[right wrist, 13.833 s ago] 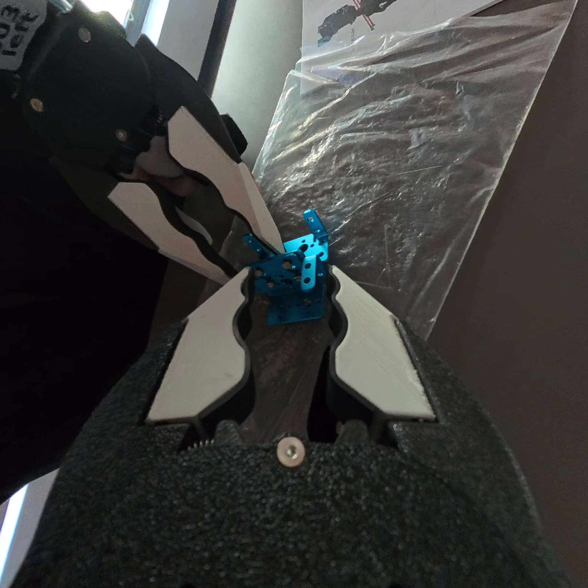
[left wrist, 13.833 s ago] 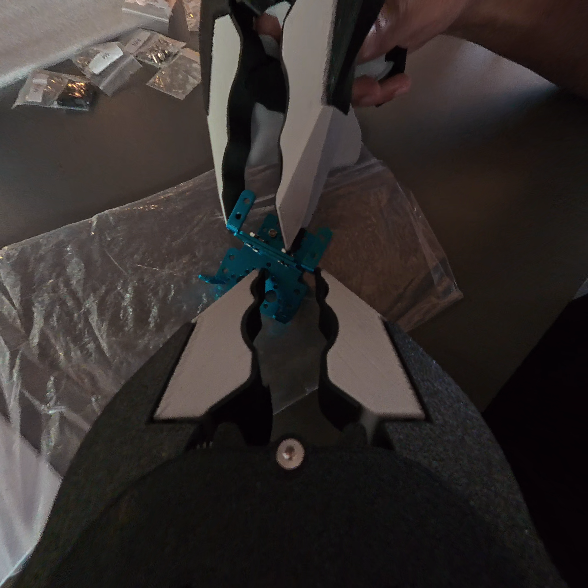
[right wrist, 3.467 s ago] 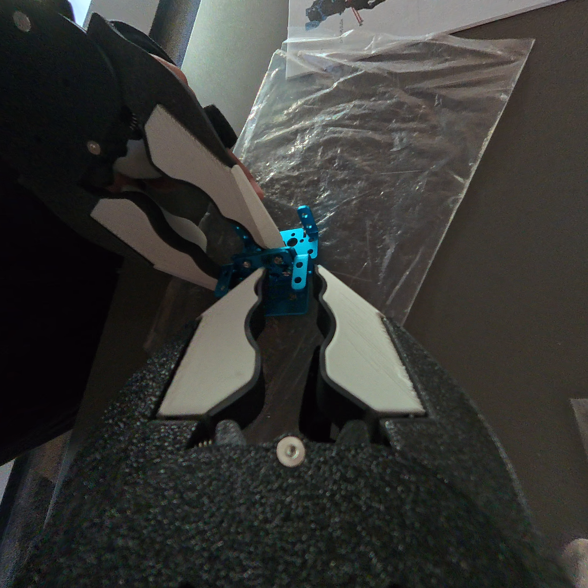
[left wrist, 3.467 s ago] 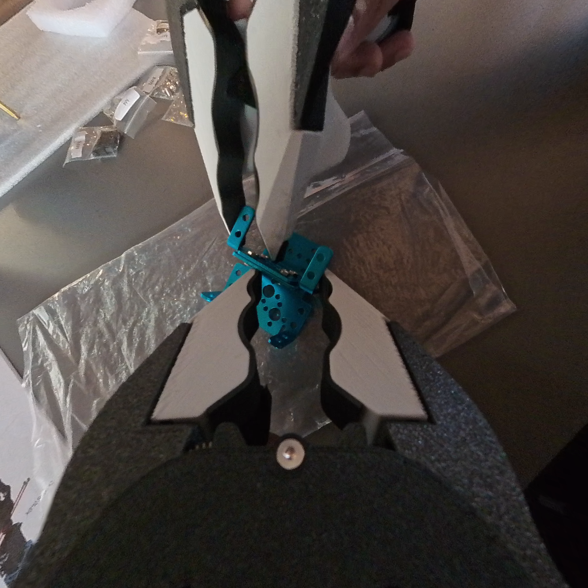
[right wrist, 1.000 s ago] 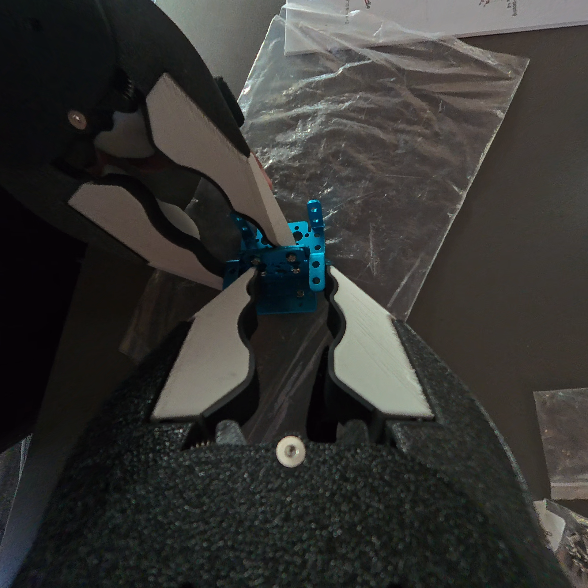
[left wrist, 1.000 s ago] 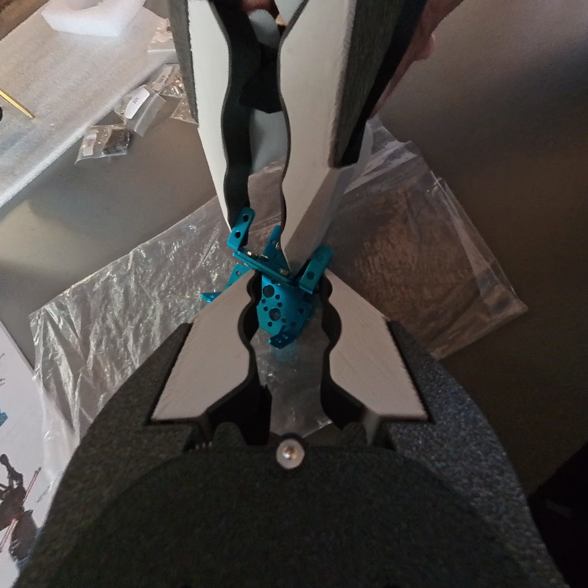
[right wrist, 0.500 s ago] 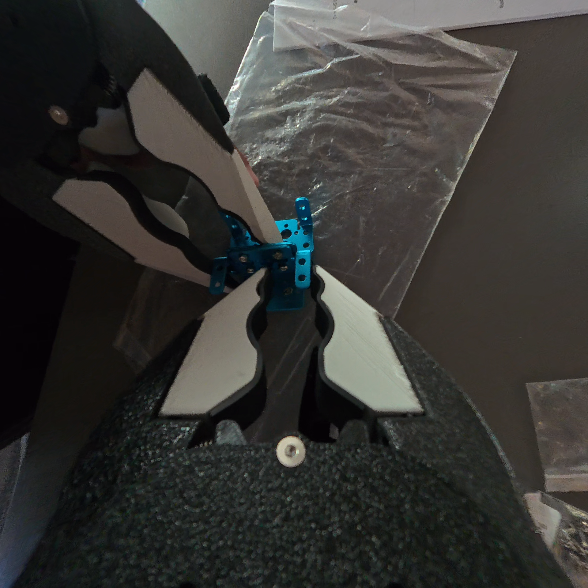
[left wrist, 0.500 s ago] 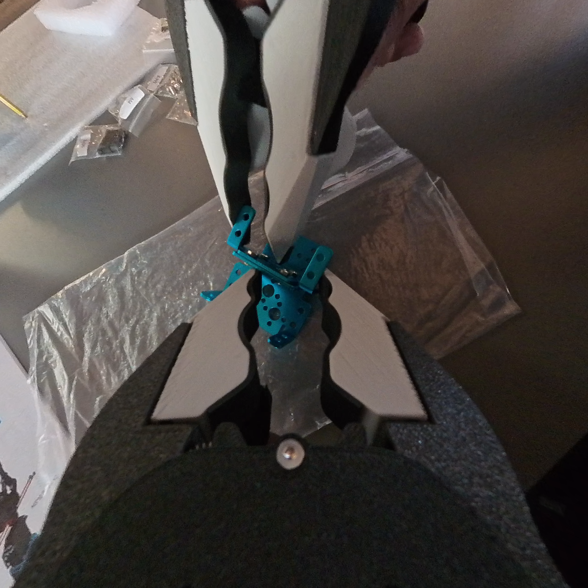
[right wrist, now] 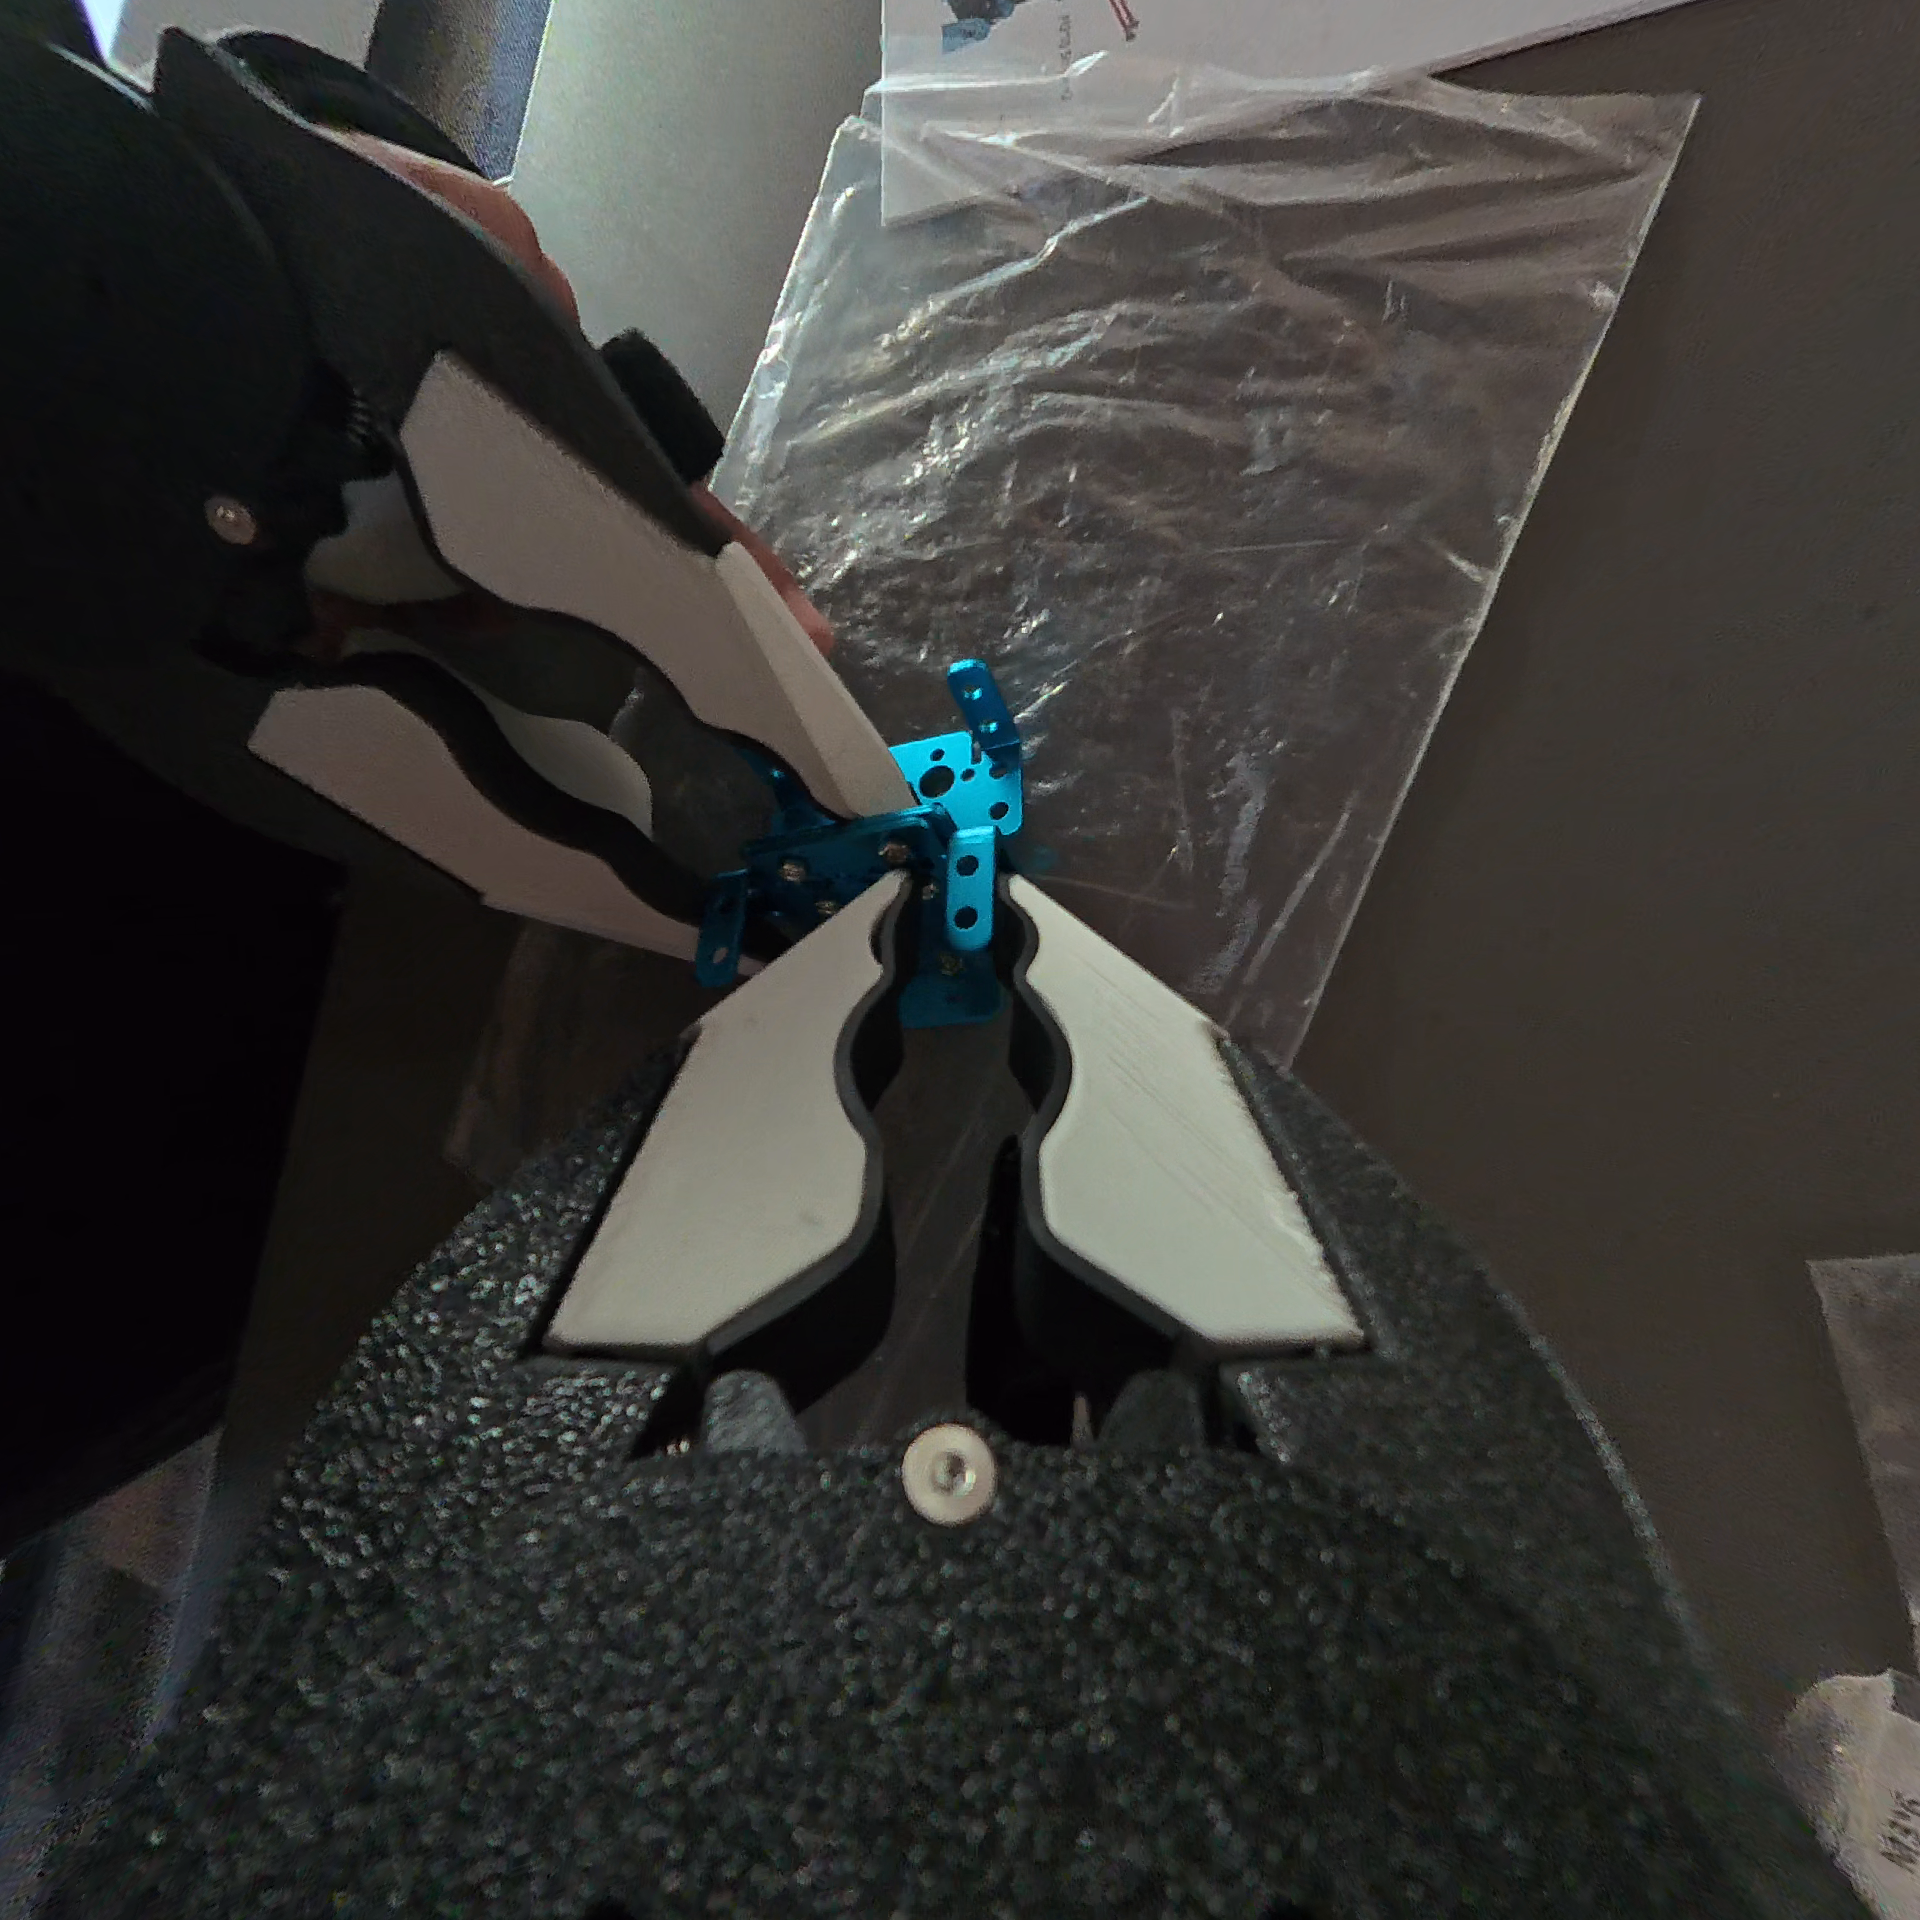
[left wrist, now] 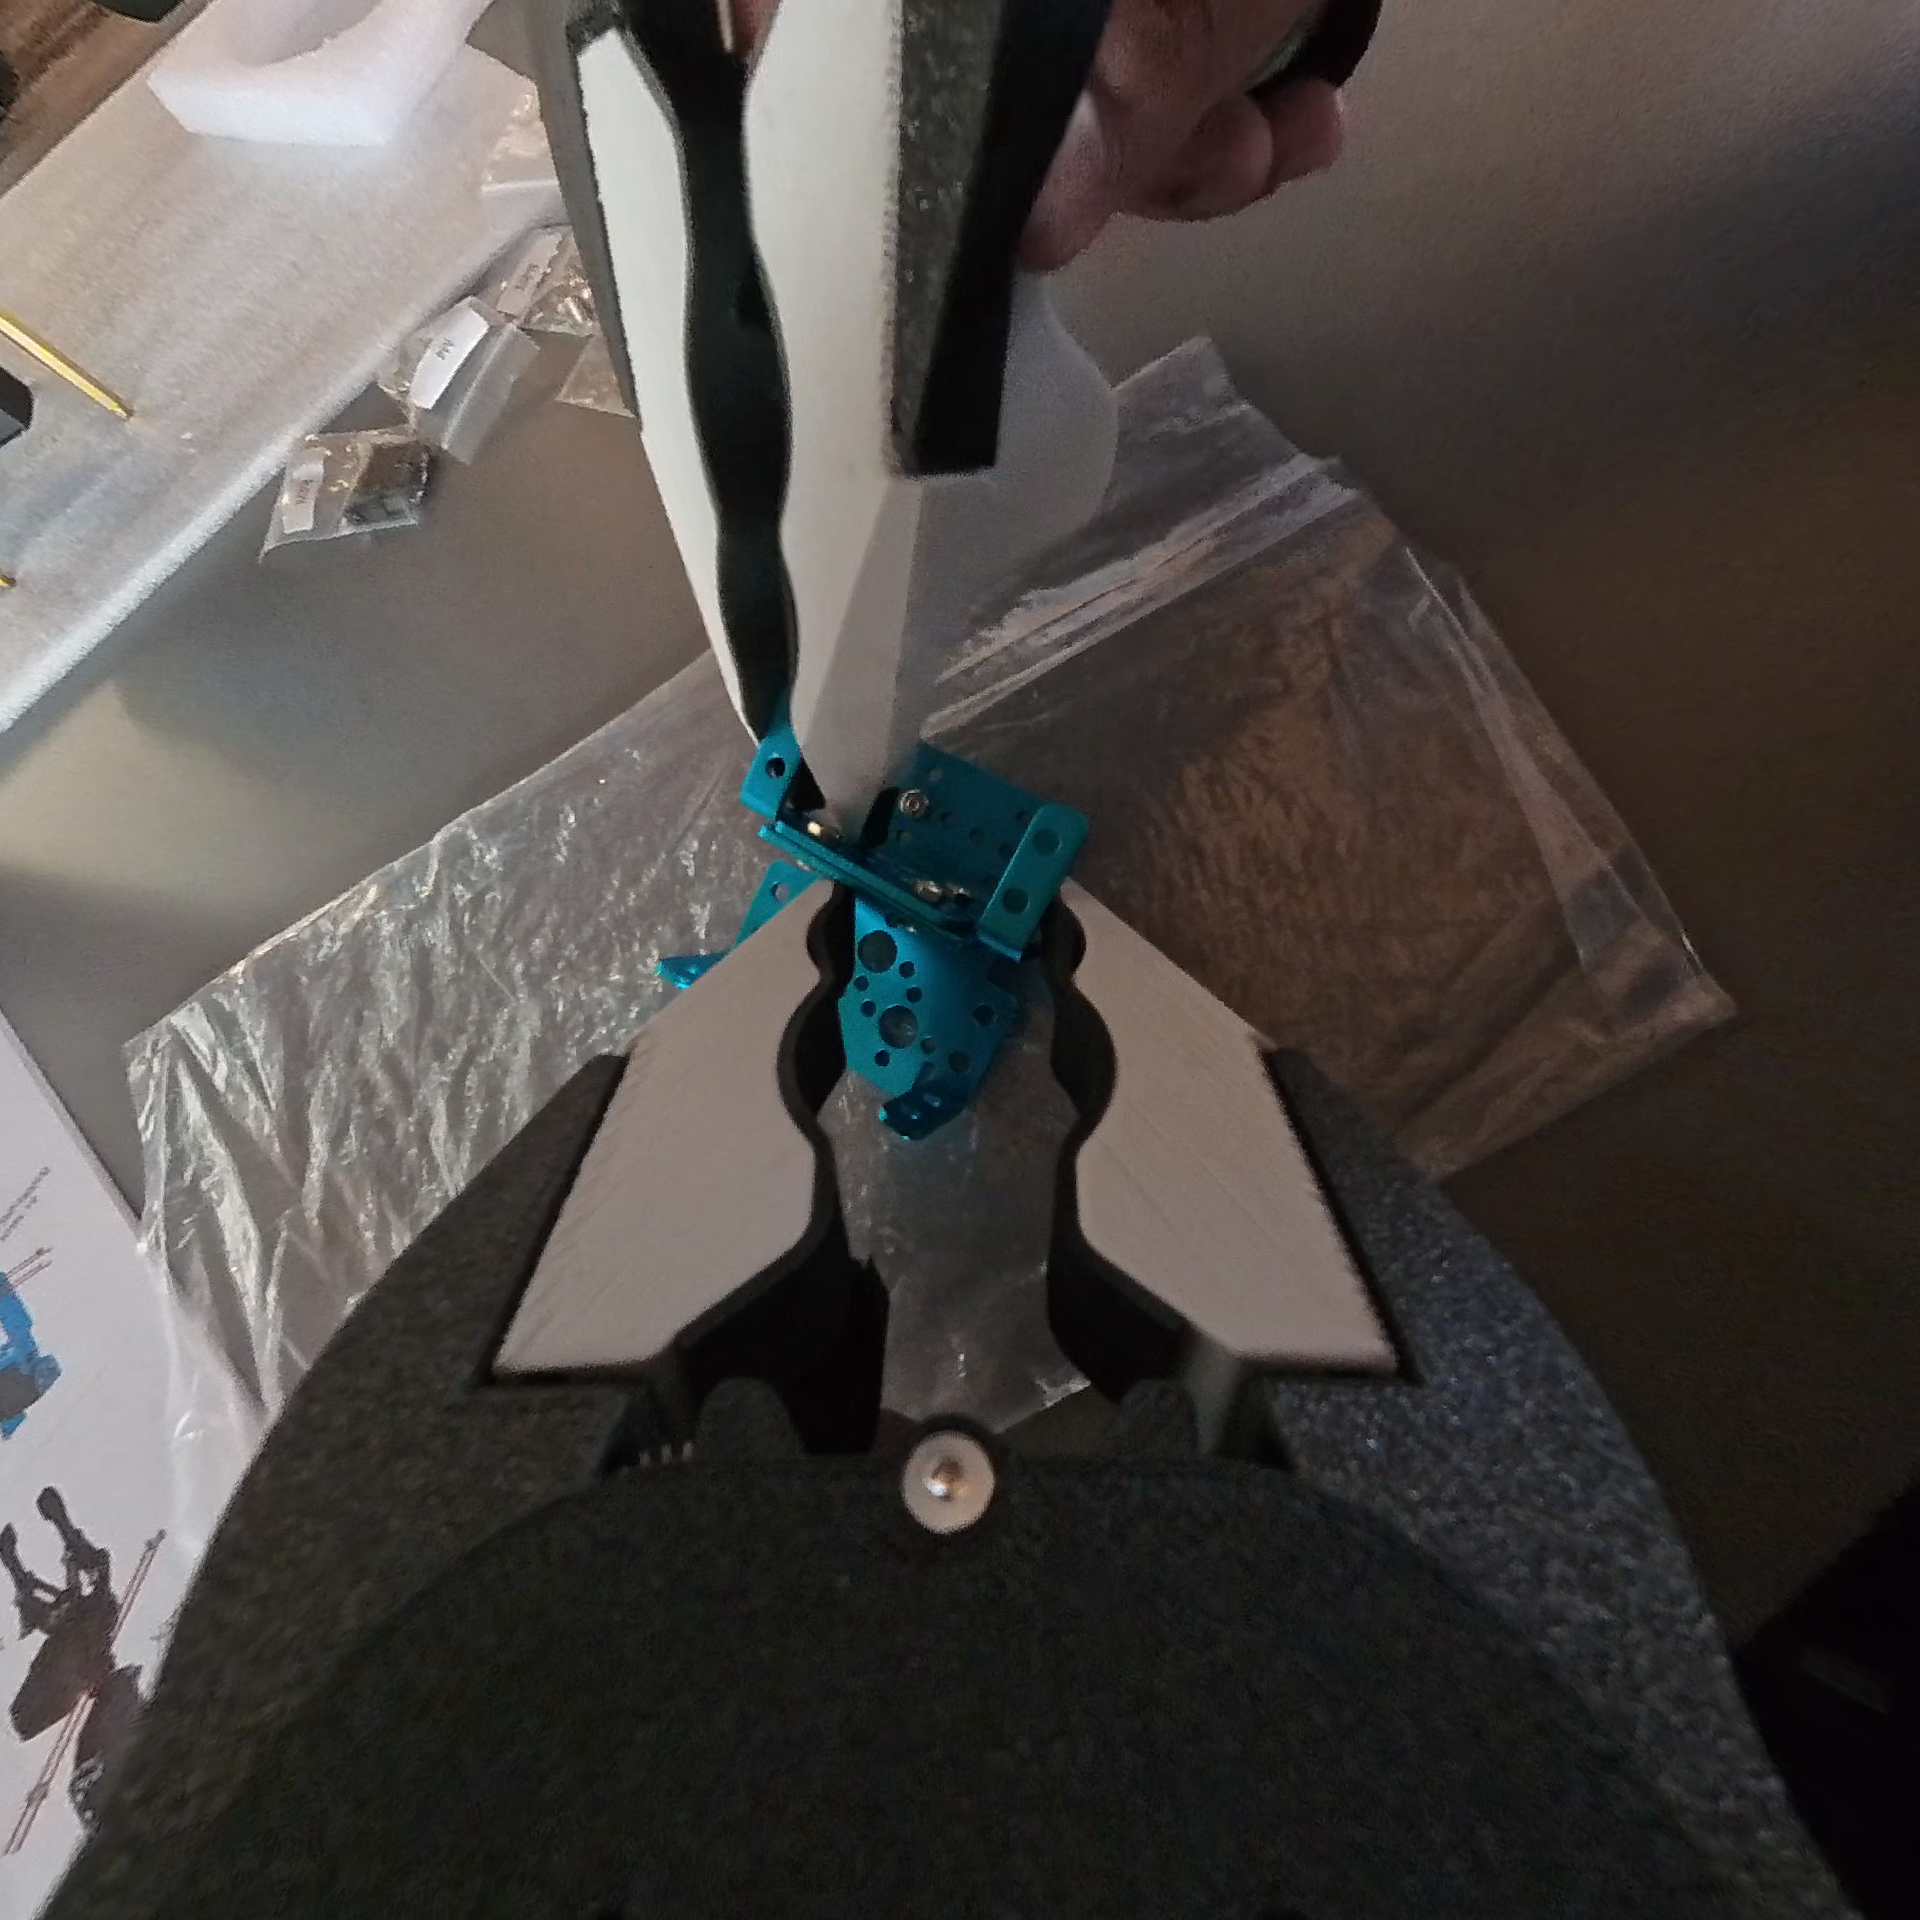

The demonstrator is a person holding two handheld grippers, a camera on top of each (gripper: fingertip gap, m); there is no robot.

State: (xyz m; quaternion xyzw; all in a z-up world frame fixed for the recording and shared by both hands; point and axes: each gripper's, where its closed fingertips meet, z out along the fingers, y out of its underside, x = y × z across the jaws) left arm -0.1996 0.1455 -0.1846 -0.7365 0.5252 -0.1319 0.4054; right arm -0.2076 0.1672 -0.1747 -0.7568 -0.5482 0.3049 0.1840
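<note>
My left hand-held gripper [left wrist: 940,914] is clamped on the blue bracket assembly [left wrist: 914,935], with the perforated plate sitting between its two white fingers. My right hand-held gripper [right wrist: 951,894] is closed on the same assembly [right wrist: 914,862] from the other side, on one upright strip with holes. In the left wrist view the right one comes down from above, and its tips pinch a small tab at the top edge of the assembly. So both hold this one piece, and it is lifted a little above the surface [left wrist: 1558,364].

Under it lies a clear plastic bag [left wrist: 1299,779], wrinkled and flat. A printed sheet [left wrist: 42,1403] with pictures is beside the bag, partly under it. Farther away I see small packets [left wrist: 353,488] with hardware and a white foam block [left wrist: 301,83] on a pale sheet. A hand [left wrist: 1195,135] grips the right one at the top.
</note>
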